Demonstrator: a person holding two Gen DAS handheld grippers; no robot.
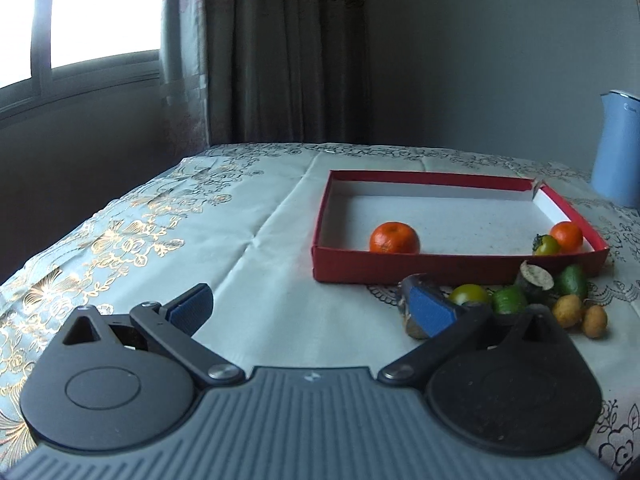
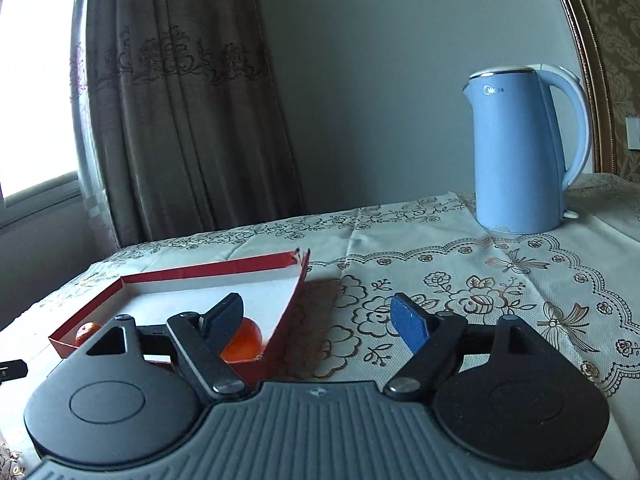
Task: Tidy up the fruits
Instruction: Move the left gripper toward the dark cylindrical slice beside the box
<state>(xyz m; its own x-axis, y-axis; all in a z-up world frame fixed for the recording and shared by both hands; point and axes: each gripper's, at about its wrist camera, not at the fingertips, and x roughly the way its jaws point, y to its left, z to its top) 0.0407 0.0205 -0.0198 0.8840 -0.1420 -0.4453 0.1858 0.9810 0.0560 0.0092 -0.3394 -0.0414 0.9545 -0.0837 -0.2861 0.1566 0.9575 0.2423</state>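
Observation:
A shallow red box (image 1: 440, 270) with a white inside lies on the table. It holds an orange tangerine (image 1: 394, 237) near its front wall, and a second tangerine (image 1: 566, 236) with a small green-yellow fruit (image 1: 546, 245) in its right front corner. A pile of loose fruits (image 1: 536, 294) lies on the cloth in front of the box's right end. My left gripper (image 1: 312, 306) is open and empty, short of the box; its right finger overlaps the pile. My right gripper (image 2: 320, 316) is open and empty, at the red box's (image 2: 292, 308) right front corner, a tangerine (image 2: 244, 338) behind its left finger.
A tall blue electric kettle (image 2: 524, 152) stands at the back right of the table. The table wears a pale embroidered cloth (image 1: 160, 240). Curtains (image 1: 280, 48) and a window (image 1: 100, 12) are behind the far edge. The table's left edge drops off near the window.

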